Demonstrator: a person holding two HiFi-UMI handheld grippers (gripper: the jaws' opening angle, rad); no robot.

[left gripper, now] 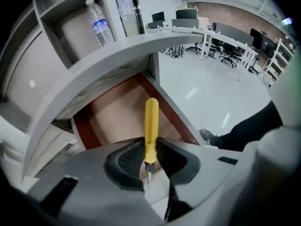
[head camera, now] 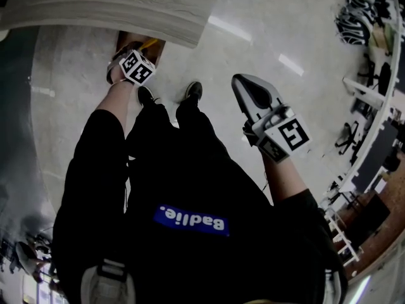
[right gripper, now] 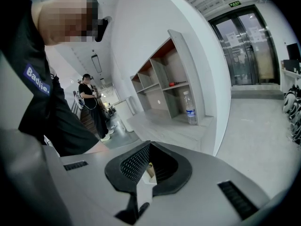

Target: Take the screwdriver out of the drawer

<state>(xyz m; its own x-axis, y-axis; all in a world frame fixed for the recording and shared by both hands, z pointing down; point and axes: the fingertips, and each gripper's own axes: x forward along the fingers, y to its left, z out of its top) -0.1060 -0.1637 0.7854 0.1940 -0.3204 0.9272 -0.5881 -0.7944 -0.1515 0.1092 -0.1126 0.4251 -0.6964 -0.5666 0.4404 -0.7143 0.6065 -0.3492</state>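
My left gripper [left gripper: 150,144] is closed on the screwdriver [left gripper: 151,121]. Both pads press the lower end of the yellow handle. The handle projects straight out beyond the jaws, and the metal tip points back toward the gripper body. The screwdriver sits over the brown floor of the open drawer [left gripper: 111,111], between its reddish side walls. I cannot tell whether the handle touches that floor. The drawer stands pulled out beneath a grey shelf unit [left gripper: 94,67]. My right gripper [right gripper: 149,147] has its jaws together with nothing between them. In the head view it is over the floor, well apart from the drawer.
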